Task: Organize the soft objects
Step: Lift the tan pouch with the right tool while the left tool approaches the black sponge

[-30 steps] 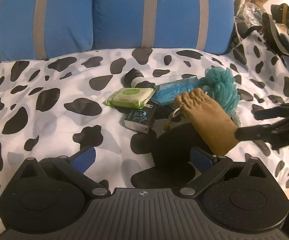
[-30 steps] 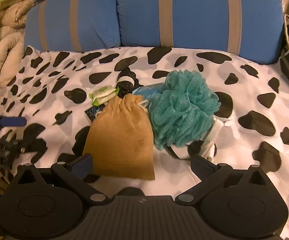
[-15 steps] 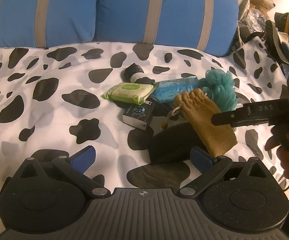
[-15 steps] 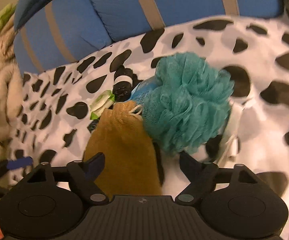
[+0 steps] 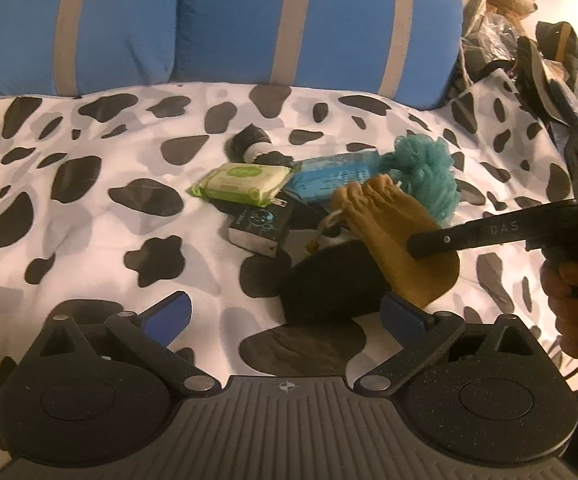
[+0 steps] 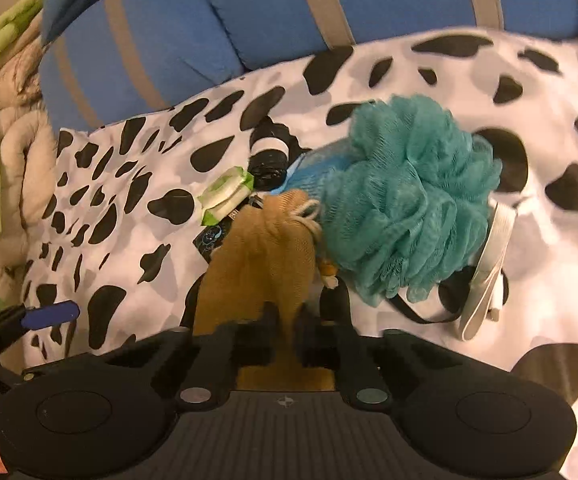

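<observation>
- My right gripper [image 6: 287, 330] was closed on the tan drawstring pouch of soft woven cloth [image 6: 265, 252]; its jaws had just been closing, and the bottom edge of the pouch was pinched between them.
- In the left wrist view the same gripper reached in from the right, and its dark finger [image 5: 469, 236] lay across the lower part of the pouch.
- My left gripper [image 5: 285, 312] was open, with its blue pads spread wide and nothing between them. It hung above the cow-print bedsheet [image 5: 89, 240], just in front of a dark fuzzy object [image 5: 333, 284] which I could not identify.
- The pouch lay flat on the sheet, its gathered mouth and cord pointing away from me, touching the teal mesh bath pouf [image 6: 409, 208] on its right.
- I judged the pouch to be light and limp. It would hang and fold when lifted, so a hold on a thick fold of cloth seemed safer than the thin edge, which could slip out.
- Behind it were a green pack of wet wipes [image 5: 245, 182], a blue soft packet [image 5: 333, 176], a small dark box [image 5: 259, 226] and a black-and-white roll [image 5: 255, 146].
- Two blue cushions with grey stripes [image 5: 289, 20] stood at the back.
</observation>
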Demonstrator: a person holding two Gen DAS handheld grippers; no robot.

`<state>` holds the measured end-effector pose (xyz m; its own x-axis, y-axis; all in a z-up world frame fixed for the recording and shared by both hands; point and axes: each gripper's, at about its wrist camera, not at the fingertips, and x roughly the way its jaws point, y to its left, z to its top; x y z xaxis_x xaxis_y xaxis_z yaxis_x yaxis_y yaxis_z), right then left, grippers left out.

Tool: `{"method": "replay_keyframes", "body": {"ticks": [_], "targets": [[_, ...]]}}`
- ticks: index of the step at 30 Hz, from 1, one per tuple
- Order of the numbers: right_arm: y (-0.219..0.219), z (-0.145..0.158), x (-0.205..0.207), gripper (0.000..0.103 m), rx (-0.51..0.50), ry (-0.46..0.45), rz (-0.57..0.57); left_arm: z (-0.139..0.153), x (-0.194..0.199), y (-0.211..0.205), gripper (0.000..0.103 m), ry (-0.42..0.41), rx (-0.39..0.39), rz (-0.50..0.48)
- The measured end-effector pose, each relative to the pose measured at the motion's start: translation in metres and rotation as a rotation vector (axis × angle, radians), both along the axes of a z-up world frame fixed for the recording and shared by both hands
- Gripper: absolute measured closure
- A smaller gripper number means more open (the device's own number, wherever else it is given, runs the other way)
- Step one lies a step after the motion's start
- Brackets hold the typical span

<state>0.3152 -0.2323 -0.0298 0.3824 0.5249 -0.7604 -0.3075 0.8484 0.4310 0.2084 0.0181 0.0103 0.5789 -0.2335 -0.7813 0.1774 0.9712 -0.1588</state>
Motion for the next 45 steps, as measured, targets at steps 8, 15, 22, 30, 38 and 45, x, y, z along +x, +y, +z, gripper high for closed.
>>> {"method": "replay_keyframes", "body": {"ticks": [8, 15, 22, 30, 38, 45], "targets": [[0.0, 0.04, -0.028, 0.099, -0.042, -0.171, -0.011, 0.008, -0.004, -0.006, 0.0, -0.055, 0.014, -0.012], [-0.016, 0.071, -0.051, 0.099, -0.095, -0.283, -0.035, 0.004, -0.004, -0.02, 0.0, -0.059, 0.005, -0.062], [-0.043, 0.078, -0.065, 0.099, -0.169, -0.305, -0.096, -0.001, 0.0, -0.049, 0.0, -0.064, 0.032, -0.095], [-0.077, 0.082, -0.092, 0.099, -0.216, -0.301, -0.149, -0.016, 0.017, -0.066, 0.0, 0.021, 0.03, -0.015], [-0.095, 0.082, -0.108, 0.099, -0.188, -0.277, -0.156, -0.031, 0.035, -0.066, 0.0, 0.123, 0.004, 0.072], [-0.102, 0.082, -0.108, 0.099, -0.176, -0.259, -0.175, -0.017, 0.044, -0.083, 0.0, 0.001, 0.108, -0.181]]}}
